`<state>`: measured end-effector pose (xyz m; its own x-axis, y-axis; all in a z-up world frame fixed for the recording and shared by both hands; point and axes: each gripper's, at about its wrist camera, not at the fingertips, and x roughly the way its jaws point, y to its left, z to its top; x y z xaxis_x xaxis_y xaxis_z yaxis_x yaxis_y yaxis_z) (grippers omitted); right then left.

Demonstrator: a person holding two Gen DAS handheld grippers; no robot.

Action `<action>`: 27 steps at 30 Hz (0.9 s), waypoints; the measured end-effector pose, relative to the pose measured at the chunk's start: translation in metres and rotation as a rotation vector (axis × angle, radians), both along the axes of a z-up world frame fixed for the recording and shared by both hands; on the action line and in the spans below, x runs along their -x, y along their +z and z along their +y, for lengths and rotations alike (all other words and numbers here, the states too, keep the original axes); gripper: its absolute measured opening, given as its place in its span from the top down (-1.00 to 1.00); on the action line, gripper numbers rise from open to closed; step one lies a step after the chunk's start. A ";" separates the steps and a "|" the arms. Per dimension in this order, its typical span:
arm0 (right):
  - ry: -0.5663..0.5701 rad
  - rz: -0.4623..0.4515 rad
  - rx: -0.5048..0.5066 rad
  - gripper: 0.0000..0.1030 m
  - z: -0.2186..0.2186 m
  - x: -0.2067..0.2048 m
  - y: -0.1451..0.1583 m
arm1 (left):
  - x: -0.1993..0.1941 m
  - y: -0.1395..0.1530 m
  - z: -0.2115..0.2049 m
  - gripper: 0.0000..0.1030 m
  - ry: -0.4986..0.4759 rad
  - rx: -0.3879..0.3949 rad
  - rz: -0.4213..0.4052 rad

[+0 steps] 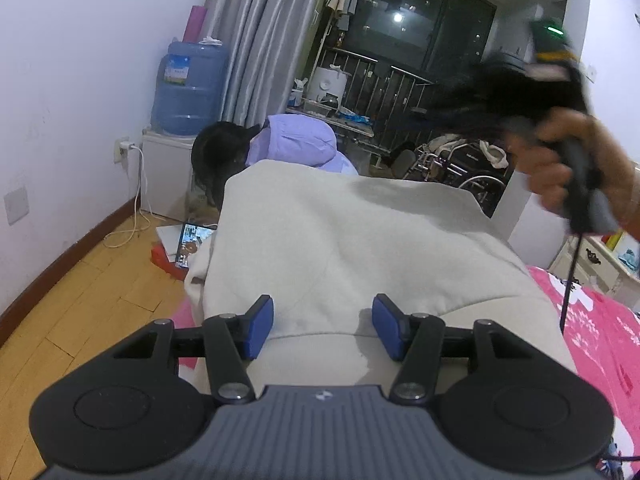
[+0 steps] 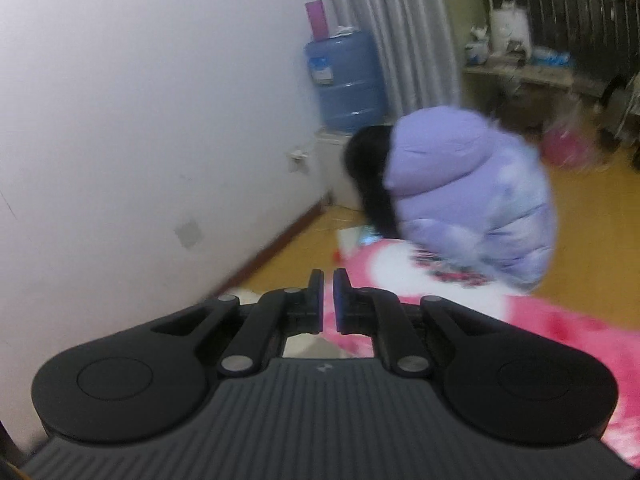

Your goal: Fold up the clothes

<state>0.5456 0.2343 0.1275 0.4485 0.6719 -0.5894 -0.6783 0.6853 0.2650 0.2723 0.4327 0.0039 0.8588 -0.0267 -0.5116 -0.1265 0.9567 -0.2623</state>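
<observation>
Pink bedspread carries a cream garment; left tool gapes, right tool nearly closed, empty.

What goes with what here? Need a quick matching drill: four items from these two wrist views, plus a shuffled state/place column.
Items:
1. left gripper
2. right gripper
3. cream garment
4. water jug

States/places:
A. stands on a white cabinet by the wall
B. jaws nearly closed, nothing visible between them
C. jaws wide apart over cloth
D. spread over the pink blanket

Pairs: 1-C, 2-B, 3-D, 4-A
</observation>
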 end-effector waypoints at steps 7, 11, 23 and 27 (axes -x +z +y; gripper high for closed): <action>-0.176 0.062 0.199 0.88 -0.032 -0.019 -0.065 | 0.002 0.002 -0.005 -0.09 -0.007 -0.020 -0.008; -0.225 0.100 -0.084 0.86 -0.077 0.001 -0.028 | -0.001 0.002 0.000 -0.10 -0.001 -0.001 0.003; -0.213 0.180 -0.133 0.80 -0.122 0.052 -0.058 | -0.008 0.017 -0.009 -0.15 0.030 -0.061 0.035; -0.104 0.121 -0.178 0.80 -0.130 0.103 -0.037 | 0.016 0.039 -0.014 -0.21 -0.001 -0.034 -0.015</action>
<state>0.4430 0.1046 0.0902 0.4543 0.7237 -0.5194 -0.5625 0.6852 0.4627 0.2559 0.4185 0.0428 0.8665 -0.0105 -0.4990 -0.1214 0.9653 -0.2311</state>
